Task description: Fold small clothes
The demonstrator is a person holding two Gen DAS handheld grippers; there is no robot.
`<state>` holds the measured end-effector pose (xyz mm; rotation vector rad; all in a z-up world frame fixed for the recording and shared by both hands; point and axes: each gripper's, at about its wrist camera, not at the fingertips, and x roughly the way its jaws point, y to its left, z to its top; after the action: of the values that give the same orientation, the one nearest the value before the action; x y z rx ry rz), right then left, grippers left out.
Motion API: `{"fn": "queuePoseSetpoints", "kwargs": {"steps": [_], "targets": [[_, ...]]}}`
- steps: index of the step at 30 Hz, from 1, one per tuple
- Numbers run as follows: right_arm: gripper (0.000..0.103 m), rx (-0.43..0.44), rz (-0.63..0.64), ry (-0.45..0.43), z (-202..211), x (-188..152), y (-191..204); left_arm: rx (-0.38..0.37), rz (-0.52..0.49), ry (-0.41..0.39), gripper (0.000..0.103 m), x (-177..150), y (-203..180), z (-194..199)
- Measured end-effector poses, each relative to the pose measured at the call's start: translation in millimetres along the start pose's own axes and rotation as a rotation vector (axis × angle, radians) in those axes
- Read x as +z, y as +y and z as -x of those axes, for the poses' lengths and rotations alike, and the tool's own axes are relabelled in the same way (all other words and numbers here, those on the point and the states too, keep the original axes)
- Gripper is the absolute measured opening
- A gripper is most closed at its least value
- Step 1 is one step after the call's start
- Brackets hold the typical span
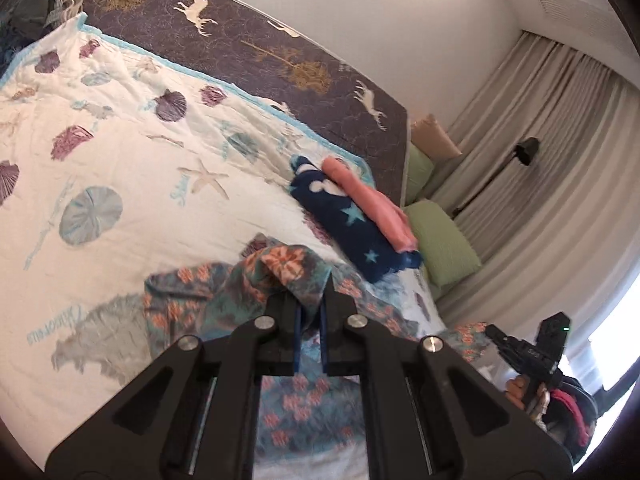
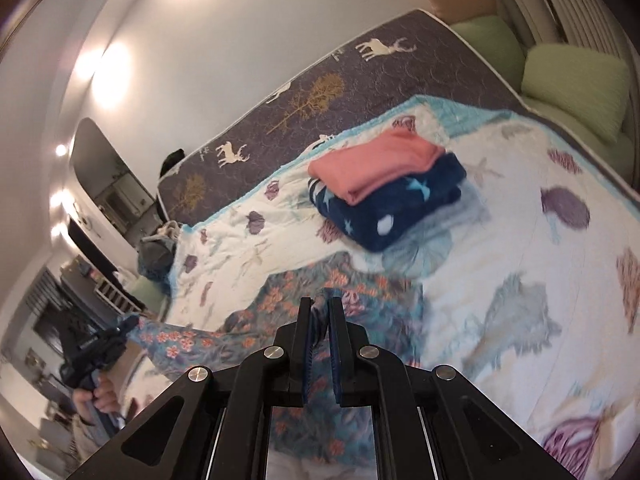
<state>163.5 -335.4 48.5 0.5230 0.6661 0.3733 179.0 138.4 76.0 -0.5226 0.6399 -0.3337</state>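
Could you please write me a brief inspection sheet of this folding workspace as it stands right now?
Surface: white seashell-print quilt over a grey deer-print mattress.
Job's things: teal floral-print garment partly lifted off the quilt; folded pink garment stacked on a folded navy star-print fleece.
Clutter: dark bundle of cloth at the bed's far corner.
Grippers: left gripper and right gripper each pinch the floral garment.
Cables: nothing seen.
Surroundings: green cushions, beige curtains, white wall.

Script lettering on white seashell bedspread (image 1: 132,168), near the bear print and by the starfish, too blurred to read. No other text.
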Motion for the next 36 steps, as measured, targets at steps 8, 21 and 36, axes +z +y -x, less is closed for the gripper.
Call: {"fn": "queuePoseSetpoints", "kwargs": {"steps": [8,21,36], "targets": [[0.007,-0.157,-0.031,-0.003,-68,43,-17,0.124,0.092,0.053,0.008,31,35,-76],[0.032,-0.240,-0.115,0.135,-167,33,-96,0.226,0.116,0.213,0.063,18,100,-150],[0.052,-0.080,-0.132,0.285,-185,30,-98,0.171,0.049,0.313,0.078,22,118,-175]]}}
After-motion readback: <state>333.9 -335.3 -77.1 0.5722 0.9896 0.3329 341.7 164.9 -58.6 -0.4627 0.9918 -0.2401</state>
